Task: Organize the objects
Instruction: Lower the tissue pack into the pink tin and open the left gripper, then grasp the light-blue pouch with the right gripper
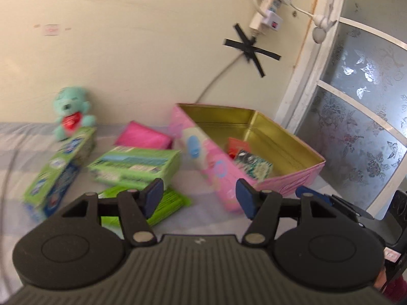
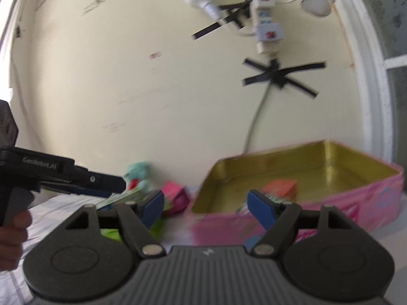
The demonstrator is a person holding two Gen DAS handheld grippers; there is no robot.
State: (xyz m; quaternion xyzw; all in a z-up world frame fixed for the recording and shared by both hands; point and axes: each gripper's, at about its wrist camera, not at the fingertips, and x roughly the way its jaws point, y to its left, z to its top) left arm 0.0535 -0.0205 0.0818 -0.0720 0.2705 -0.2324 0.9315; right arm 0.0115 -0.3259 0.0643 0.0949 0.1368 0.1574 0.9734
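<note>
A pink tin box (image 1: 292,183) with a gold inside stands open on the bed; it holds an orange packet (image 1: 237,146) and a green patterned packet (image 1: 251,165). A white bottle (image 1: 193,148) leans on its left wall. My left gripper (image 1: 199,198) is open and empty, above the bed in front of the tin. My right gripper (image 2: 206,207) is open and empty, just before the tin (image 2: 330,203). Left of the tin lie two green boxes (image 1: 134,165) (image 1: 58,170), a green packet (image 1: 162,203), a pink packet (image 1: 142,137) and a teal teddy (image 1: 72,114).
The bed sheet (image 1: 15,147) is pale. A wall with a taped power strip (image 1: 264,12) and cable stands behind the tin. A frosted window (image 1: 361,117) is at the right. The left gripper's body (image 2: 51,175) shows in the right wrist view at left.
</note>
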